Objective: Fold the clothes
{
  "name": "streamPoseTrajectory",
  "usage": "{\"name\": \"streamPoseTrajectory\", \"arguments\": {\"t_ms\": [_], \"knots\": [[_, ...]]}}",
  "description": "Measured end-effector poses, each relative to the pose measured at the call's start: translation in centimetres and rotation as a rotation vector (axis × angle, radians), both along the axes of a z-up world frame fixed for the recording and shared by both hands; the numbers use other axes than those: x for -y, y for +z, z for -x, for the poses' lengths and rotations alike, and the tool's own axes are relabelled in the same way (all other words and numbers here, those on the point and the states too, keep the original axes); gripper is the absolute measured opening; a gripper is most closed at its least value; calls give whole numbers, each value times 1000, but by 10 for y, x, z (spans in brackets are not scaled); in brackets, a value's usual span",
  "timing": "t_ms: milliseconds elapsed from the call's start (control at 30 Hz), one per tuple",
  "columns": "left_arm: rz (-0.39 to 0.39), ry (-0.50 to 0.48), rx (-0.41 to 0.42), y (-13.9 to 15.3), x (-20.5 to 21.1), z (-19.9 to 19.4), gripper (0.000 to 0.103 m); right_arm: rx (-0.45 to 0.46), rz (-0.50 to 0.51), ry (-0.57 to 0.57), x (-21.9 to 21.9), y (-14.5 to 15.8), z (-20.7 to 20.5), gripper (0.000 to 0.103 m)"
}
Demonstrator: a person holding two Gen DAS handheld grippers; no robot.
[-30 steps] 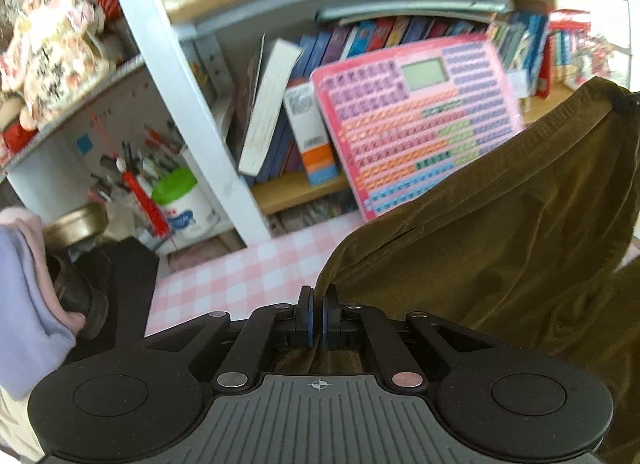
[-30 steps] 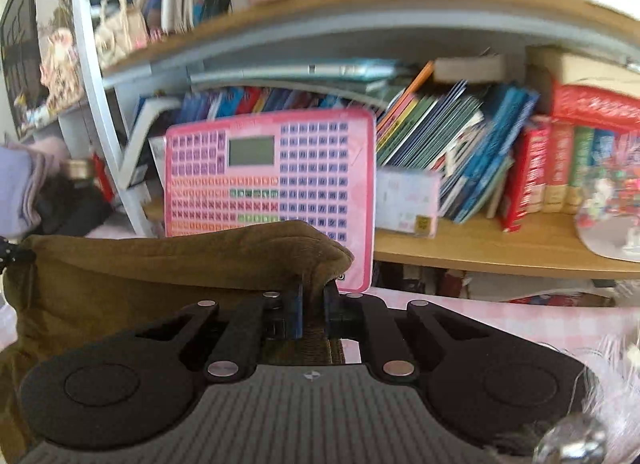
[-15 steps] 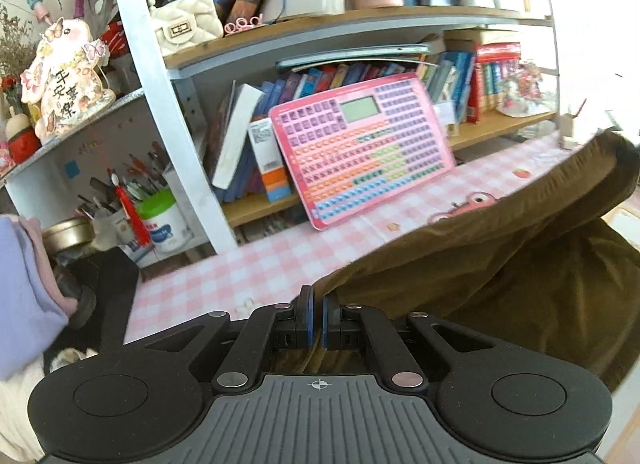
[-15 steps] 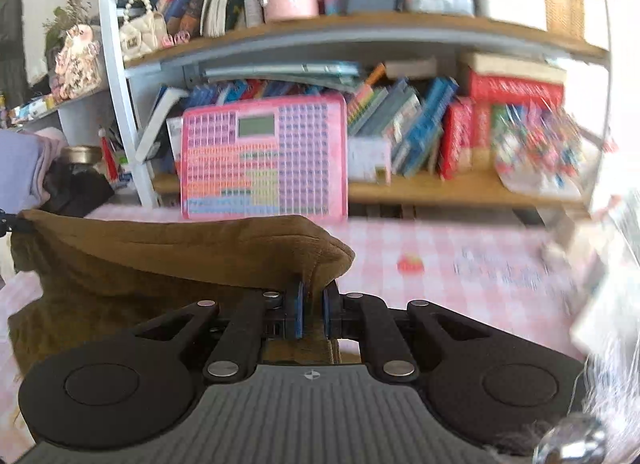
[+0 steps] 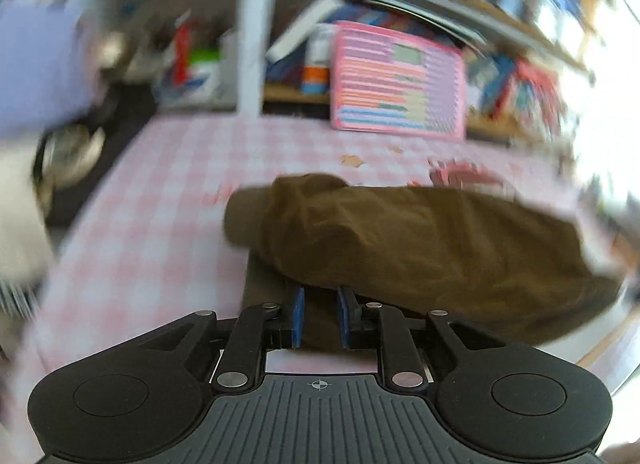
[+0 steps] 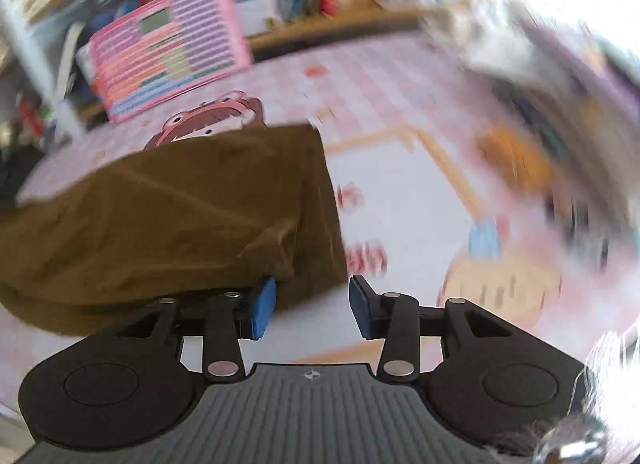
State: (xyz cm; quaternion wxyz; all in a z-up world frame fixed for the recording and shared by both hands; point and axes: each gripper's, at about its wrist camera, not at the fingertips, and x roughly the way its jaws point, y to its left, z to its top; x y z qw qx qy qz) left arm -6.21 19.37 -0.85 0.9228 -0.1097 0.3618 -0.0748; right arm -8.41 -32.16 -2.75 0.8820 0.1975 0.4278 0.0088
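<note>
Now the olive-brown garment [image 5: 420, 248] lies folded over on the pink checked counter [image 5: 160, 200], in front of a pink toy keyboard [image 5: 396, 80]. The left gripper [image 5: 319, 318] has its fingers narrowly parted around the cloth's near edge; the right gripper [image 6: 312, 310] stands wide apart, holding nothing.

A home room: crowded bookshelf [image 5: 500, 76], pink checked tablecloth [image 5: 160, 200].
</note>
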Motion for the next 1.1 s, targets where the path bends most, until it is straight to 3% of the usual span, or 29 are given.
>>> {"name": "streamPoseTrajectory", "arguments": {"t_ms": [33,100,133,167,233,333,400,467,533,567,667,800,1000,1067,1100], "knots": [[110,45,-21,-4,-10,2,21,-11,-76,-28,2,-1,5,48],[413,162,-70,-19,-31,4,27,-29,-204,-88,4,-5,9,55],[569,218,-100,-30,-39,4,35,-36,-254,-120,4,-7,7,59],[679,260,-120,-39,-43,3,39,-43,-303,-151,5,-10,5,60],[797,320,-134,-51,-43,-1,41,-57,-403,-214,5,-14,1,60],[842,380,-134,-59,-39,-14,48,-71,-540,-312,8,-22,-6,60],[873,431,-141,-65,-37,-24,48,-75,-587,-379,14,-28,-11,60],[886,463,-148,-69,-38,-36,46,-94,-604,-428,19,-32,-18,51],[887,483,-156,-71,-40,-49,37,-120,-610,-460,24,-36,-28,37],[885,487,-162,-72,-40,-55,13,-133,-613,-476,26,-37,-33,23],[812,453,-147,-50,-35,-74,5,-150,-609,-484,31,-34,-55,10],[786,365,-19,3,-21,-90,5,-9,-569,-378,36,15,-91,10],[816,368,-27,-4,-21,-64,5,190,-518,-301,48,78,-105,9],[824,373,-40,-9,-21,-54,5,162,-512,-314,53,69,-90,9],[815,399,-96,-27,-21,-43,5,129,-513,-324,55,59,-81,9]]}}
